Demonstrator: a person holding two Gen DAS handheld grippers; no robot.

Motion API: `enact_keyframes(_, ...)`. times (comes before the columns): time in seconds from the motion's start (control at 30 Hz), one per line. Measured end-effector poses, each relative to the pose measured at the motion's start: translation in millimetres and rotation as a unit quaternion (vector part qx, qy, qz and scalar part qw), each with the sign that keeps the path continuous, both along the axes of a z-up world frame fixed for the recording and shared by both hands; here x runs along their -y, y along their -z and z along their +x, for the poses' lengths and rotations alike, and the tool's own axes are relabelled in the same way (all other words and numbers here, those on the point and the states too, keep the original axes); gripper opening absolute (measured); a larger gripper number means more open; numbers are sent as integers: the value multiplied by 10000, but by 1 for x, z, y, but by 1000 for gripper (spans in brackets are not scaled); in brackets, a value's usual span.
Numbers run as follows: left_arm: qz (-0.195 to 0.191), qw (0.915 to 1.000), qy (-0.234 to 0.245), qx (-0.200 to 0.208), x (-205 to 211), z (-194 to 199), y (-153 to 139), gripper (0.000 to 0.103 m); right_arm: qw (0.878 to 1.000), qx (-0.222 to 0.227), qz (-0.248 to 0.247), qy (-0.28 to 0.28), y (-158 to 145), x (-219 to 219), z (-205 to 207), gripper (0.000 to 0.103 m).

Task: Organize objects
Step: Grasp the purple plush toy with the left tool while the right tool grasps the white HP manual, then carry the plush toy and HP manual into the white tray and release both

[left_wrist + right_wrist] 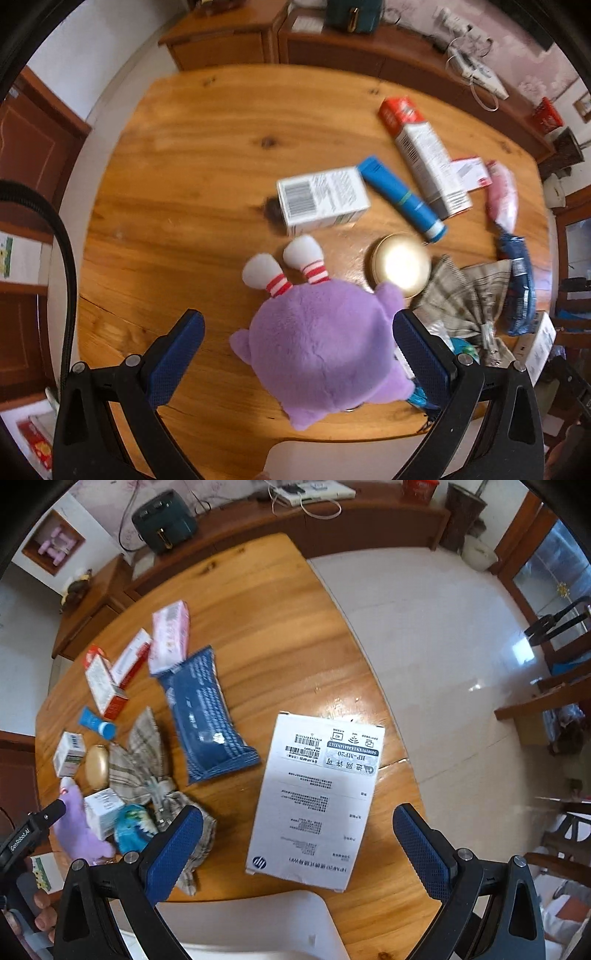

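Gleaming wooden table (295, 635), pale tiled floor (424, 635), sideboard (369, 520) seemingly behind, both grippers spread.

Behind the table you see a wooden sideboard (369, 524) carrying a dark green air fryer (164, 520). White tiled floor (443, 627) lies right of it.
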State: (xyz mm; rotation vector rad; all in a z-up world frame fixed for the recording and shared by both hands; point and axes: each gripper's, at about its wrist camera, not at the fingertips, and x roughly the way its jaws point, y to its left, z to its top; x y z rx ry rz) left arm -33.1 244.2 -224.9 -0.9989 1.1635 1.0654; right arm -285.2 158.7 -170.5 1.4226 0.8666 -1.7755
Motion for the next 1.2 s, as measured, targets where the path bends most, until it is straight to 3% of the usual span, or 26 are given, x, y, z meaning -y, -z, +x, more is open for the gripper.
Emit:
enact_keyframes(0.23, -358, 9993, 39, 77, 3, 2, 17, 102, 9971, -60, 605, 449, 27, 4, -18, 103)
enact_keyframes(0.5, -558, 9981, 243, -110, 11, 2, 27, 102, 9951, 87, 770, 618, 43, 8, -26, 103)
enact_keyframes(0.57, -628, 9976, 256, -108, 13, 0, 29, 102, 9947, 193, 757, 673, 47, 9, -27, 99)
enact_keyframes(0.6, -647, 9976, 229, -75, 13, -3, 29, 102, 9943, 228, 782, 686, 48, 9, -26, 88)
enact_keyframes(0.67, -712, 9973, 166, -12, 14, -8, 28, 99, 9944, 134, 816, 658, 49, 10, -23, 80)
enact_keyframes(0.77, -706, 9974, 146, -44, 17, -14, 25, 83, 9957, 162, 658, 636, 46, 10, -19, 78)
enact_keyframes(0.83, -686, 9975, 172, -77, 20, -17, 22, 83, 9961, 179, 563, 649, 45, 7, -18, 77)
enact_keyframes(1.0, -503, 9983, 272, 57, 29, -29, 9, 69, 9975, 124, 42, 697, 28, 0, -11, 77)
enact_keyframes(1.2, 53, 9993, 162, 324, 40, -56, -27, 65, 9947, -61, -706, 745, -9, -9, -3, 77)
